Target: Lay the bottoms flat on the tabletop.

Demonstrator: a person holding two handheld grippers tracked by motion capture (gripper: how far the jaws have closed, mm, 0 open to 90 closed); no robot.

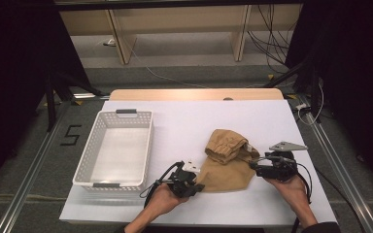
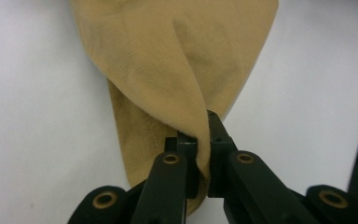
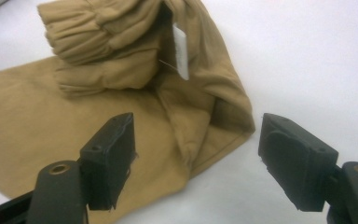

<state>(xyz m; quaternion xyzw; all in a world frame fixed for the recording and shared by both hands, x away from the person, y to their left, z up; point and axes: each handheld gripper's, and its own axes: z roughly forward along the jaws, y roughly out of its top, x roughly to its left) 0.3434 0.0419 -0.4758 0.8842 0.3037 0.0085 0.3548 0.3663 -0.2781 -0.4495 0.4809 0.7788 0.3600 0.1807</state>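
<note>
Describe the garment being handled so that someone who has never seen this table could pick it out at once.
On the white table, right of the white perforated plastic basket, lies a tan cotton garment between the two hands. The left claw is shut on its near edge. Its bunched elastic waistband and white label set it apart.

The cloth [image 1: 227, 162] I'm working is plain tan — no print, with a white tag [image 3: 181, 51]. My grippers [image 1: 194, 187] are black, the basket [image 1: 91, 172] white lattice — the table [image 1: 189, 121] white.
</note>
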